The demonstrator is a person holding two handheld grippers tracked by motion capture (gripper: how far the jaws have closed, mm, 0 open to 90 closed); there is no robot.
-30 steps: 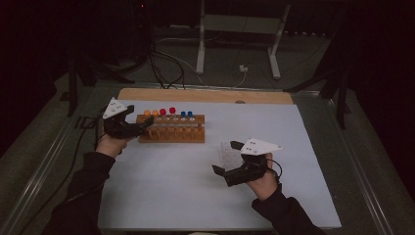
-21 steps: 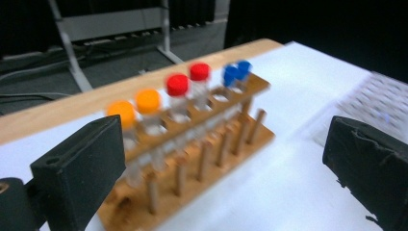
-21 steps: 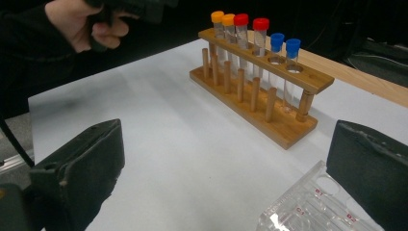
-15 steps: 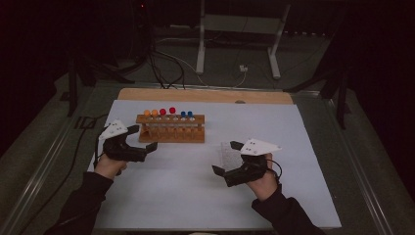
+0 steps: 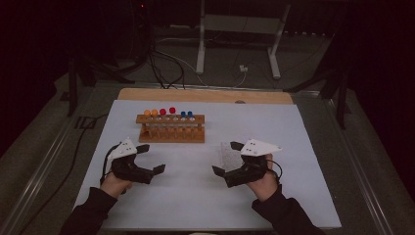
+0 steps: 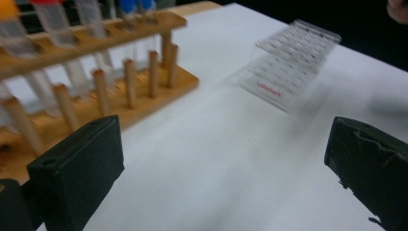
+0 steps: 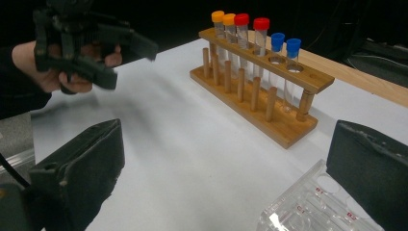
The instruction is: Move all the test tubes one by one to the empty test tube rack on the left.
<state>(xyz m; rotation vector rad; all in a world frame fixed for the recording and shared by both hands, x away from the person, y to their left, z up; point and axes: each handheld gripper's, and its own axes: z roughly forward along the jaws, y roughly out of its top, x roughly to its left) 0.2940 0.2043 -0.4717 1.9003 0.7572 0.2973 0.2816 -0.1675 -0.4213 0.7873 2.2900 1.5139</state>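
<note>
- The desk (image 5: 293, 127), under a white sheet, carries everything; both hand-held grippers hover low over its near half.
- A wooden rack (image 5: 171, 131) stands just beyond the left hand-held gripper (image 5: 150, 159), holding capped tubes (image 5: 169, 117): two orange, two red, two blue.
- The left hand-held gripper has just been opening; its jaws are spread wide with bare sheet between them.
- The right hand-held gripper (image 5: 226, 157) sits well apart from the left one, jaws spread too, pinching nothing.
- A clear plastic tray (image 5: 228, 154) lies flat on the sheet just ahead of the right hand-held gripper, partly between its jaws, untouched as far as I can see.
</note>
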